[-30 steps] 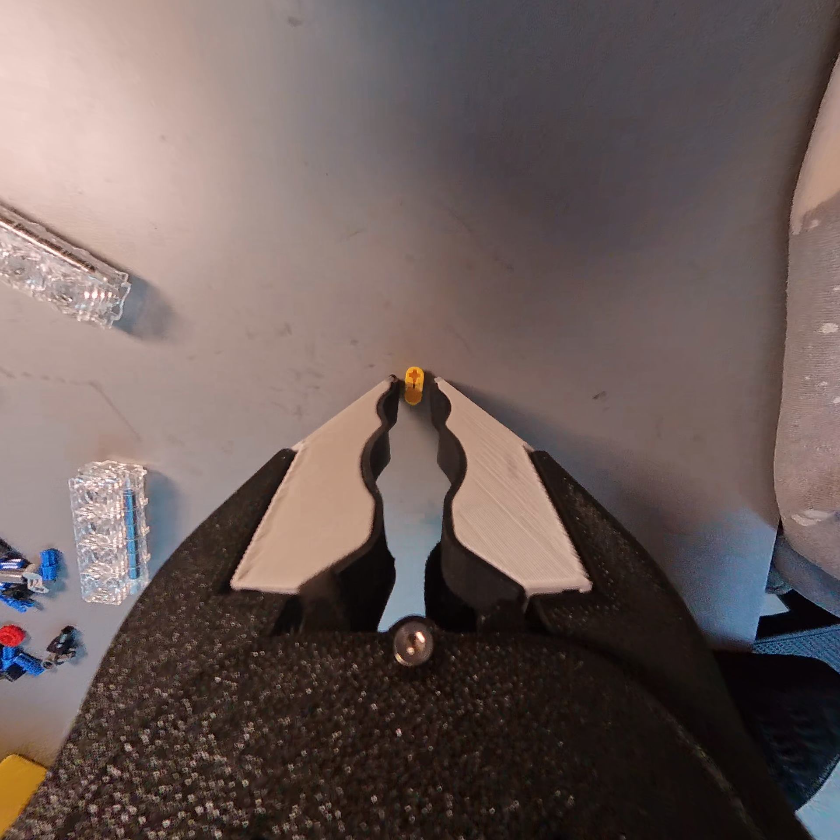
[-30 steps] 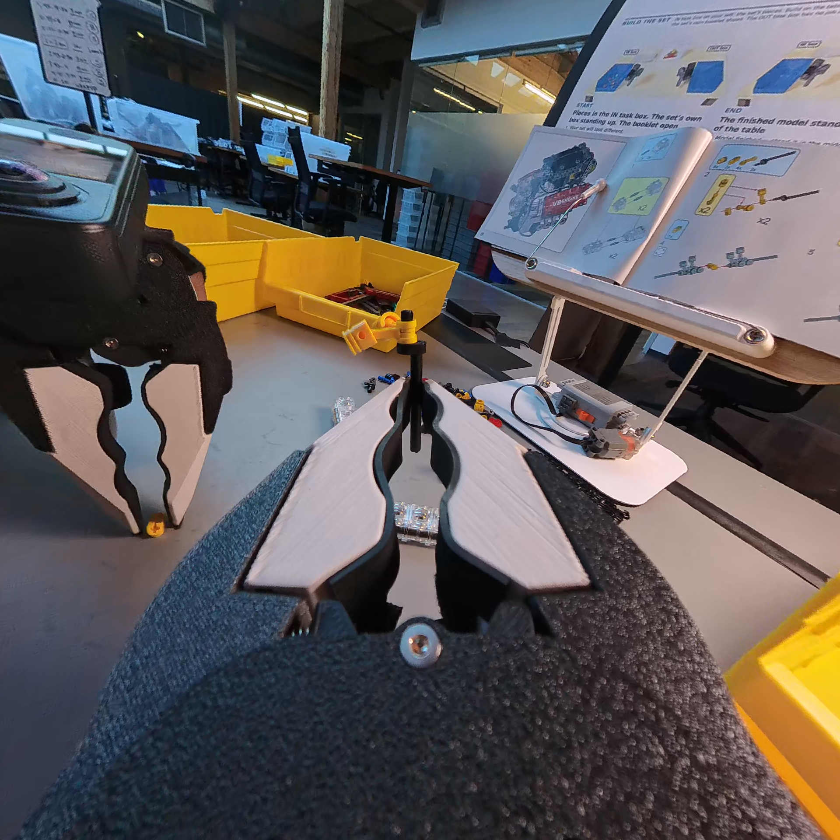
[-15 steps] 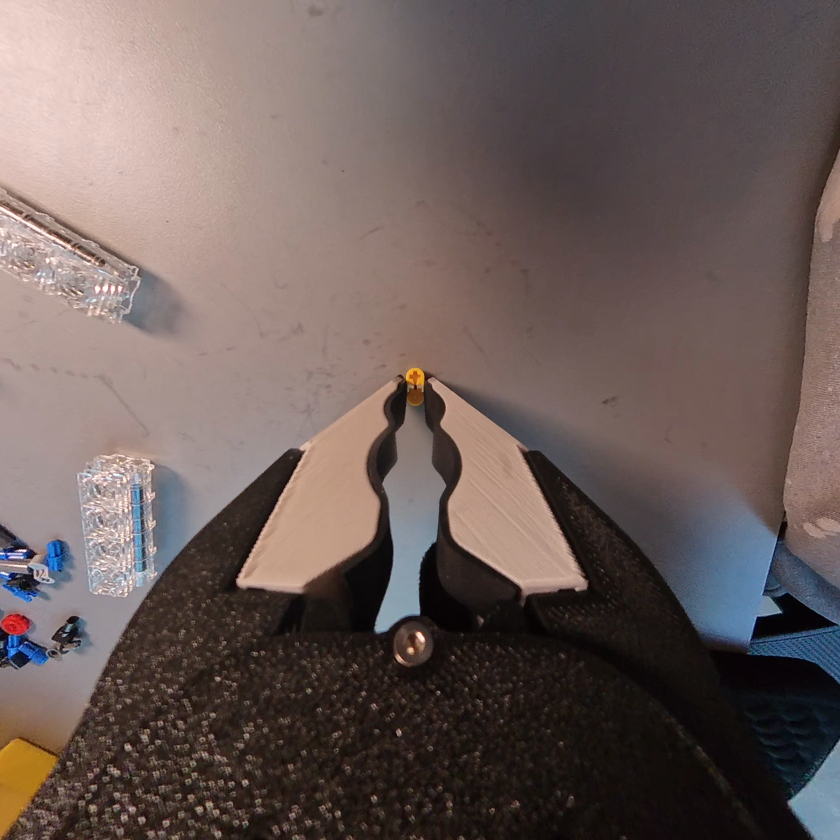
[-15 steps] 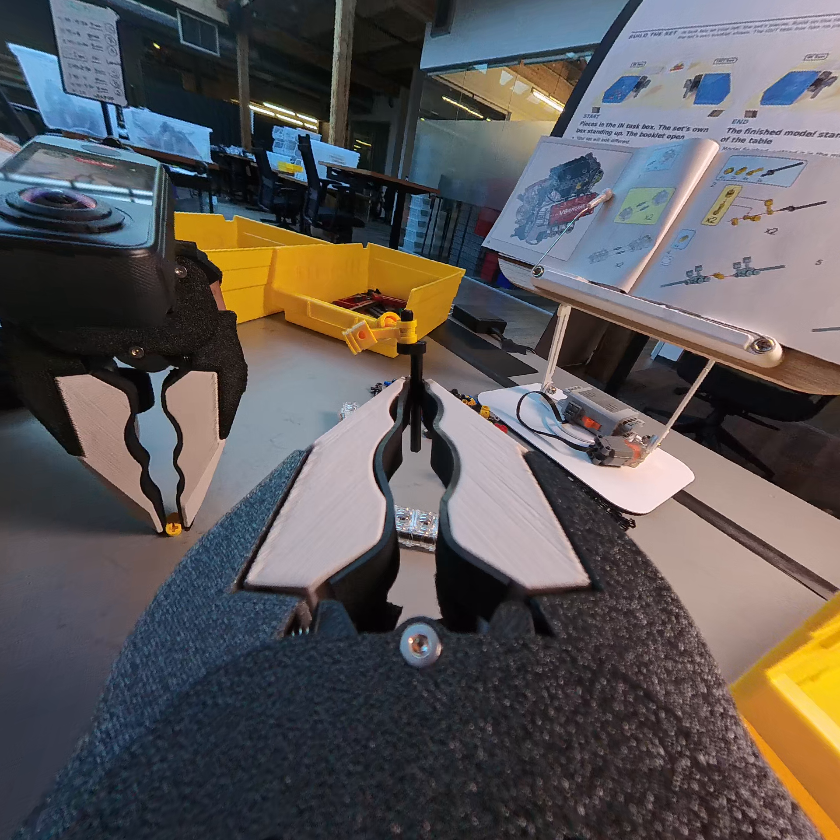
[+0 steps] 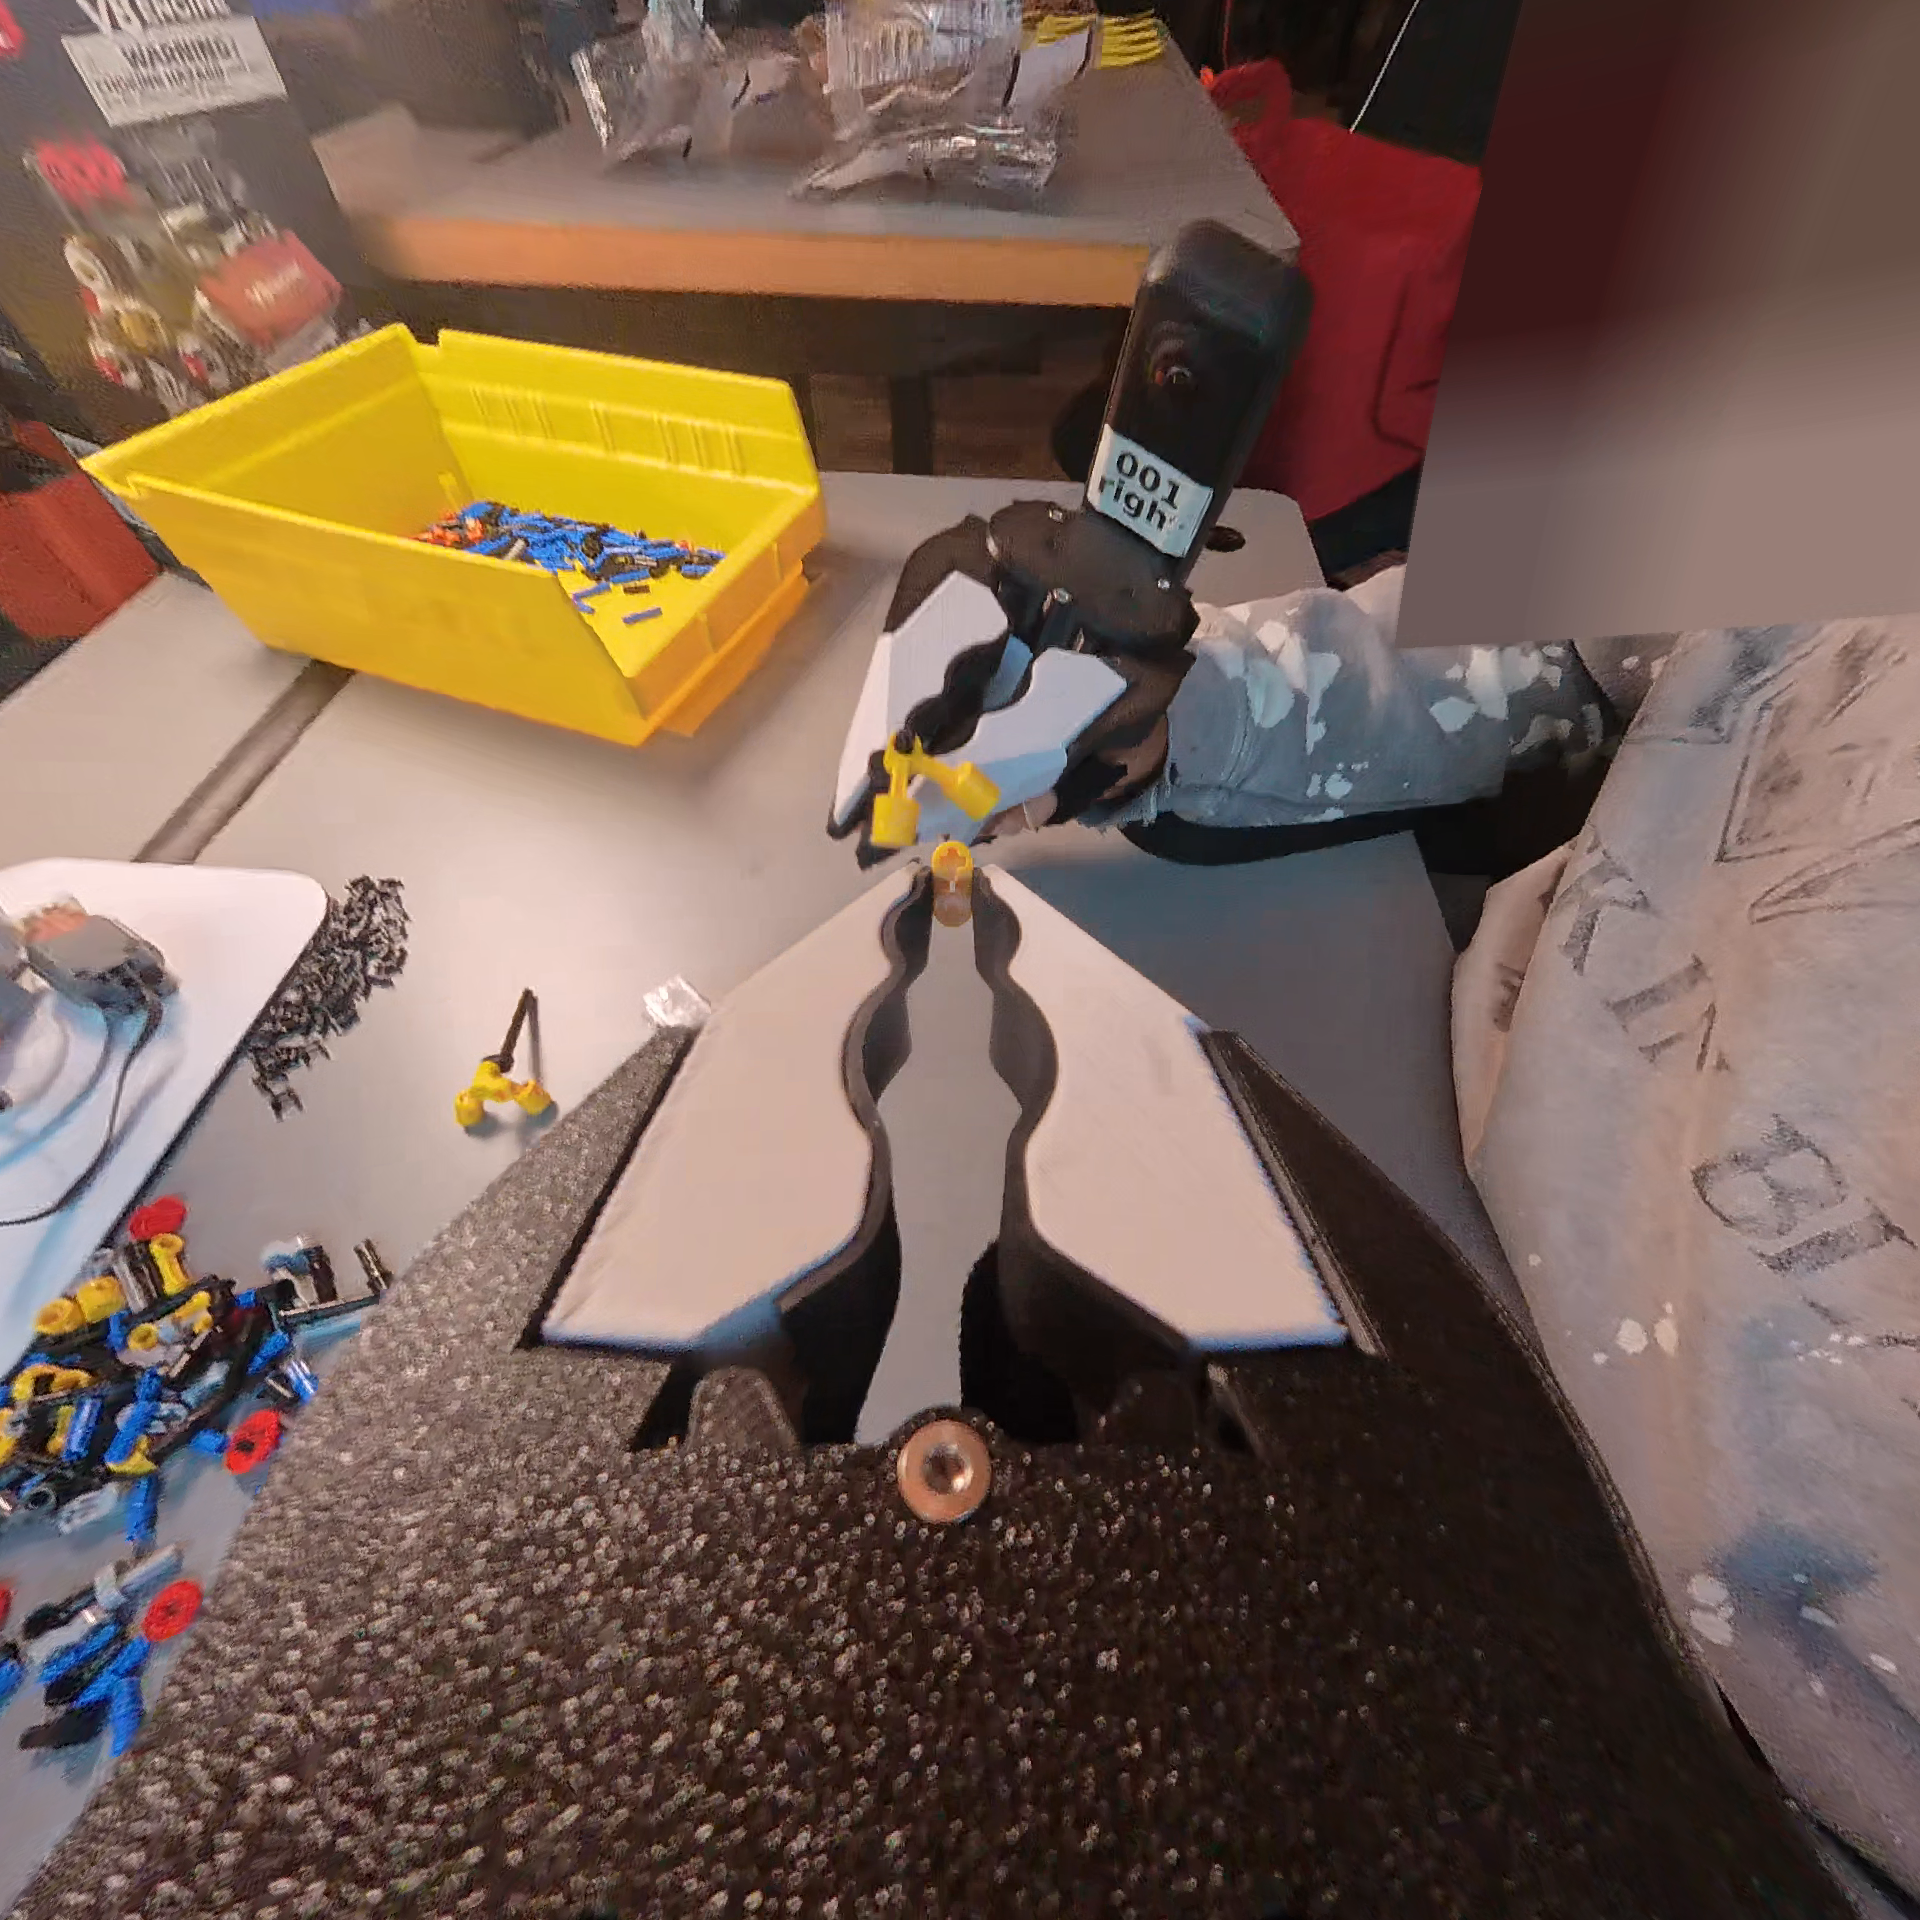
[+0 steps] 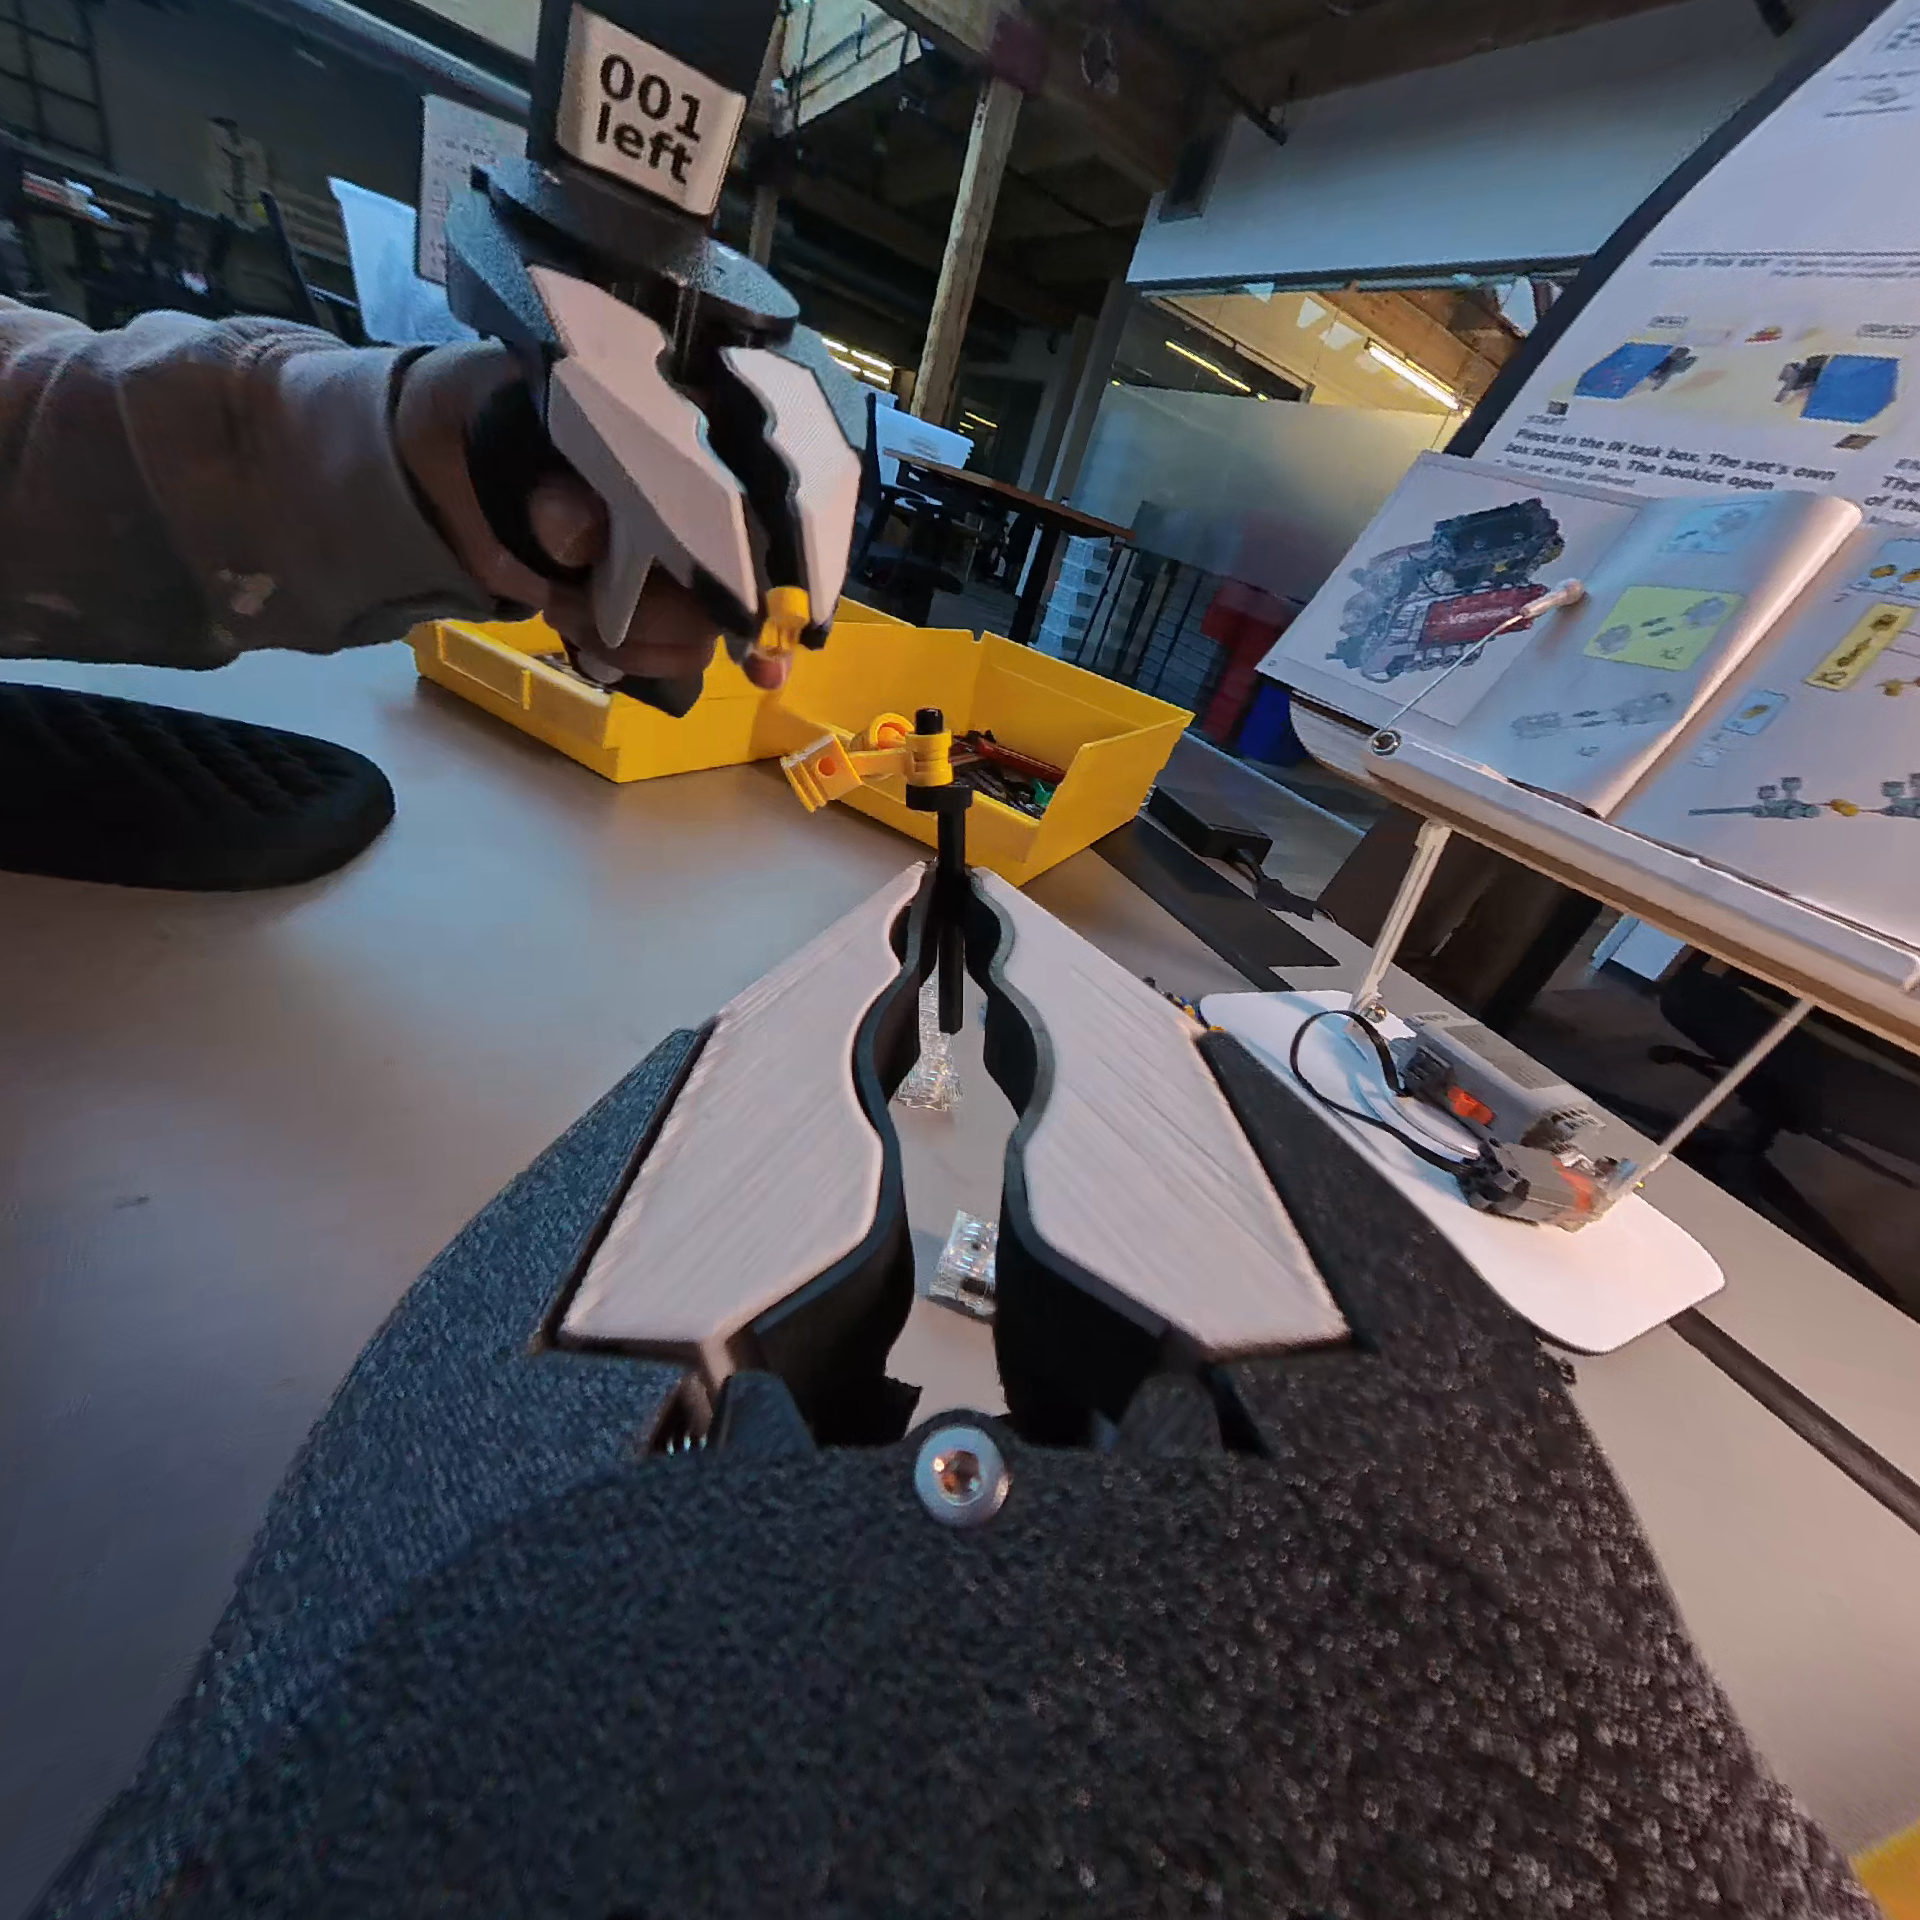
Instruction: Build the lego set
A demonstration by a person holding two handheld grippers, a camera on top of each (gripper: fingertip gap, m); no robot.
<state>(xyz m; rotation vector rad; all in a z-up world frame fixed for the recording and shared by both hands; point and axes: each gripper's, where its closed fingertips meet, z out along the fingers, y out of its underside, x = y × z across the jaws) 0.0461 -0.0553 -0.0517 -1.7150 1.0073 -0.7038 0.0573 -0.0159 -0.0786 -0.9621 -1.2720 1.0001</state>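
My left gripper (image 5: 950, 881) is shut on a small yellow bush piece (image 5: 950, 871) and holds it in the air; it also shows in the right wrist view (image 6: 784, 623) with the yellow piece (image 6: 781, 615) at its tips. My right gripper (image 6: 948, 883) is shut on a black axle (image 6: 948, 883) that carries yellow connector parts (image 6: 883, 756) at its top. In the left wrist view the right gripper (image 5: 914, 774) and its yellow parts (image 5: 925, 795) hang just beyond my left tips, very close to the bush.
A yellow bin (image 5: 468, 540) of small parts stands at the back. A second axle with yellow parts (image 5: 504, 1070) lies on the grey table (image 5: 582, 831). Loose coloured pieces (image 5: 135, 1351) lie at the left. A white plate with a motor (image 6: 1496, 1153) and an open booklet on a stand (image 6: 1621, 644) are at the right. Tip to tip, the grippers are about 6 centimeters apart.
My left gripper has lifted the yellow bush off the table and swung up to face the right gripper. The two grippers are now close together in the air.
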